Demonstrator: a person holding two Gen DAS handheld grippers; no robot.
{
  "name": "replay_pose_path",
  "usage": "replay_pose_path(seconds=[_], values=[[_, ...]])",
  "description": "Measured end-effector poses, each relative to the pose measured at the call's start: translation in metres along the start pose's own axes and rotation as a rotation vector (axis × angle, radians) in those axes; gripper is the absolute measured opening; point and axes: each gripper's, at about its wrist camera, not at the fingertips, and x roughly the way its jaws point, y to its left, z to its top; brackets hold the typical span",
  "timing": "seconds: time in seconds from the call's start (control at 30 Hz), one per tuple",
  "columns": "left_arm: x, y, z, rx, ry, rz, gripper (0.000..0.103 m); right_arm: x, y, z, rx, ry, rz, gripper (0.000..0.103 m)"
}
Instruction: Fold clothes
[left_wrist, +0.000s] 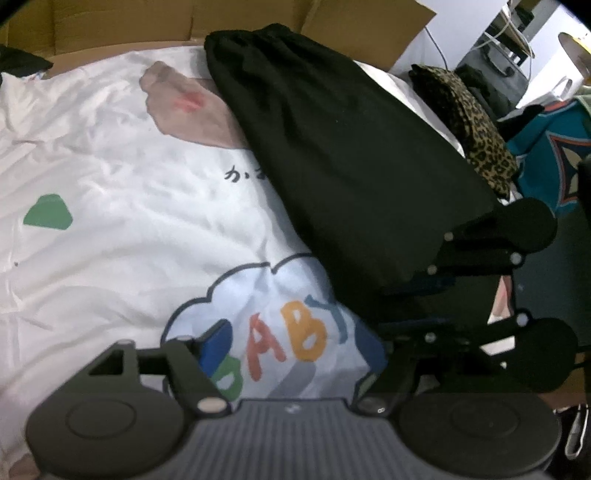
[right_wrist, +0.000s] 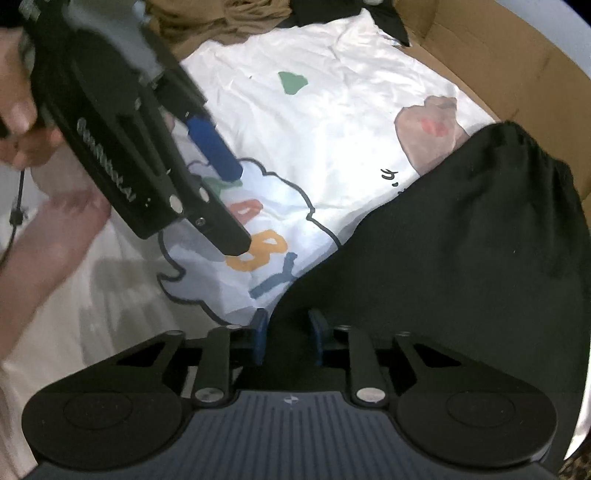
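A black garment (left_wrist: 343, 147) lies folded over the right part of a white printed sheet (left_wrist: 110, 166) with a "BABY" cloud print (left_wrist: 288, 343). In the right wrist view the black garment (right_wrist: 461, 240) fills the right side. My right gripper (right_wrist: 288, 332) is shut on the near edge of the black garment, with cloth between its blue pads. In the left wrist view it (left_wrist: 417, 299) comes in from the right, holding the garment's corner. My left gripper (right_wrist: 232, 206) hovers open over the cloud print (right_wrist: 266, 254); only its left blue pad (left_wrist: 216, 341) shows in its own view.
A brown cardboard wall (left_wrist: 147, 22) runs behind the sheet. A leopard-print cloth (left_wrist: 469, 122) and a teal garment (left_wrist: 546, 158) lie at the right. A tan garment (right_wrist: 221, 22) lies at the far edge in the right wrist view.
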Motion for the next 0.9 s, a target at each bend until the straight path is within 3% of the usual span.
replay_pose_path(seconds=[0.17,0.6,0.77,0.9], values=[[0.006,-0.006,0.002,0.006,-0.002,-0.034,0.078,-0.009,-0.012,-0.007,0.036,-0.015,0.002,0.004],[0.04,-0.035,0.022,0.075,-0.015,-0.051,0.077,-0.036,-0.074,-0.035,0.339,-0.052,0.04,0.002],[0.051,-0.043,0.032,0.076,-0.013,-0.077,0.082,-0.037,-0.082,-0.043,0.391,-0.067,0.061,0.002],[0.062,-0.047,0.034,0.099,-0.019,-0.027,0.082,-0.04,-0.081,-0.045,0.386,-0.085,0.071,0.002]])
